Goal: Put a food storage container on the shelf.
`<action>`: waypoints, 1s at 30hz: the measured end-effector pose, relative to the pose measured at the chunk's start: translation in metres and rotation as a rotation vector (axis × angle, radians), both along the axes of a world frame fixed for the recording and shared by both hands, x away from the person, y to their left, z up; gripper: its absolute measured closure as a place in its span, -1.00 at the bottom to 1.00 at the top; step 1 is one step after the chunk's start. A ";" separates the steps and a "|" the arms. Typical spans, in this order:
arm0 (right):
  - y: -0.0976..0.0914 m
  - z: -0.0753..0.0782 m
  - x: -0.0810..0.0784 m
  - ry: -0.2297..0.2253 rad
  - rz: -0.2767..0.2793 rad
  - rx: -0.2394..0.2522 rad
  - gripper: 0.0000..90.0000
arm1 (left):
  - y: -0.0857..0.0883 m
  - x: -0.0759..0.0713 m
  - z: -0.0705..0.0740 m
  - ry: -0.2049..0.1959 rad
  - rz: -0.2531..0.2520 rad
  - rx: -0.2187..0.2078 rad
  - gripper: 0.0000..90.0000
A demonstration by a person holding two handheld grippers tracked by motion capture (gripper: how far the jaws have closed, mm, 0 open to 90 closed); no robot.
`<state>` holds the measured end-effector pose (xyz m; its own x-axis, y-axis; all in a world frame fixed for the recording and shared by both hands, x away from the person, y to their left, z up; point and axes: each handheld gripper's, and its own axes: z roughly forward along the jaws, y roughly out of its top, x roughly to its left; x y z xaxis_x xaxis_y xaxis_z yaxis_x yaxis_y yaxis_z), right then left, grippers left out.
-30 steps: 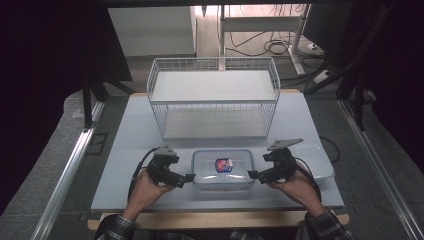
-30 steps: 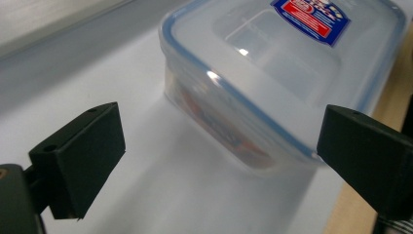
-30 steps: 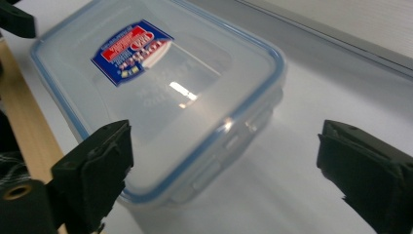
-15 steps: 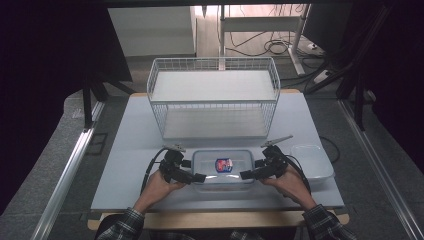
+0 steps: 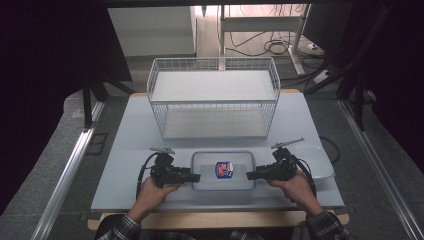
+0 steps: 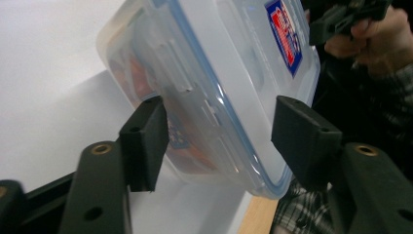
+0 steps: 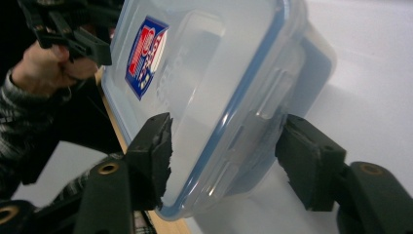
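A clear lidded food container (image 5: 223, 170) with a blue seal and a red-and-blue sticker lies on the table near the front edge. My left gripper (image 5: 195, 177) is at its left end and my right gripper (image 5: 250, 175) at its right end. In the left gripper view the container (image 6: 219, 73) sits between the jaws of the left gripper (image 6: 219, 141), which have just been closing and rest on lid and base. In the right gripper view the right gripper (image 7: 224, 151) has just closed the same way on the container (image 7: 209, 73).
A white wire basket (image 5: 214, 100) stands behind the container at mid-table. A shallow white tray (image 5: 312, 160) lies just right of my right hand. The pale table (image 5: 125, 150) ends at a wooden front edge (image 5: 215, 219) close to the container.
Both hands have moved inward from either side until the jaws straddle the container's two ends. The jaws of both grippers have narrowed onto it. The container has stayed in place.
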<state>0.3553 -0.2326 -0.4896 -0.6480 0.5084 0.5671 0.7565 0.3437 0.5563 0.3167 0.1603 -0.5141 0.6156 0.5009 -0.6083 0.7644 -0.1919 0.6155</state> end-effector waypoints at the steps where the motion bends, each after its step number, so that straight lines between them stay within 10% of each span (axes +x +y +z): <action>1: 0.000 0.001 -0.001 0.009 -0.019 -0.001 -0.08 | 0.000 0.000 0.000 0.003 0.007 -0.003 -0.08; 13: 0.010 0.013 -0.015 -0.107 -0.112 -0.019 0.13 | 0.007 0.000 0.012 -0.065 0.123 -0.017 0.15; 30: 0.020 0.066 0.003 -0.275 -0.101 0.051 0.13 | 0.019 0.013 0.081 -0.214 0.147 0.000 0.16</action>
<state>0.3583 -0.2124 -0.4231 -0.7282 0.5536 0.4040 0.6041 0.2401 0.7599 0.3301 0.1795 -0.4335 0.6512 0.5943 -0.4720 0.6364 -0.0887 0.7662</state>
